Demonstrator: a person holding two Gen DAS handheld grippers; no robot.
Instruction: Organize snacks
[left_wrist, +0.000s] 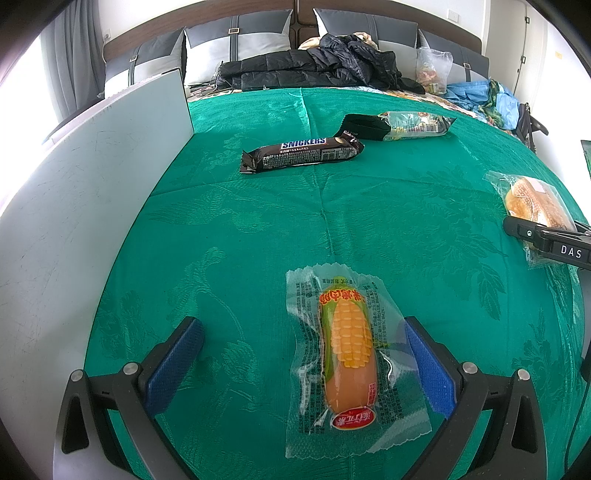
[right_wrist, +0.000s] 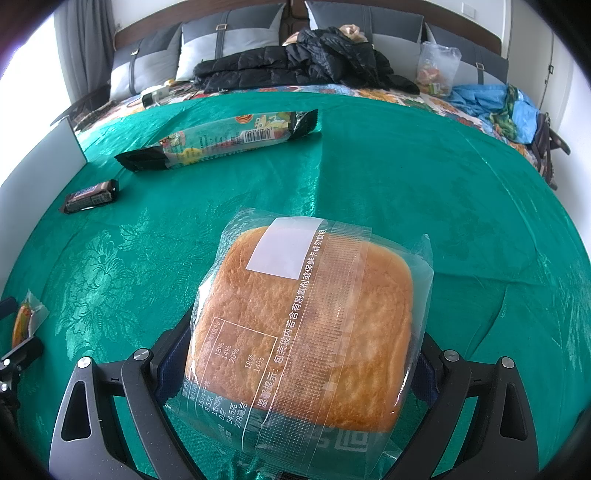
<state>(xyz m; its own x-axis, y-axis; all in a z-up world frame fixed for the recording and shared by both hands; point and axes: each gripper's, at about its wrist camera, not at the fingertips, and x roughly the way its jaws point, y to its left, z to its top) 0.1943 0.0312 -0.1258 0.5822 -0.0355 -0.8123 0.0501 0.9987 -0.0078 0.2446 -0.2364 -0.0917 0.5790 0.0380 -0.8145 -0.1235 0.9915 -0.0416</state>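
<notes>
My left gripper (left_wrist: 301, 332) is open low over the green cloth. A corn sausage packet (left_wrist: 347, 347) lies between its blue pads, close to the right one. A Snickers bar (left_wrist: 303, 153) and a long snack pack (left_wrist: 399, 127) lie farther back. My right gripper (right_wrist: 303, 332) is shut on a clear-wrapped bread packet (right_wrist: 303, 325), its pads pressing both sides of the bag. In the left wrist view that bread packet (left_wrist: 532, 199) sits at the right edge with the right gripper (left_wrist: 546, 240) on it.
A white box wall (left_wrist: 110, 177) stands along the left side of the green cloth (left_wrist: 369, 221). A black jacket (left_wrist: 317, 66), pillows, a plastic bag of snacks (left_wrist: 432, 70) and blue clothing (left_wrist: 476, 92) lie on the bed behind.
</notes>
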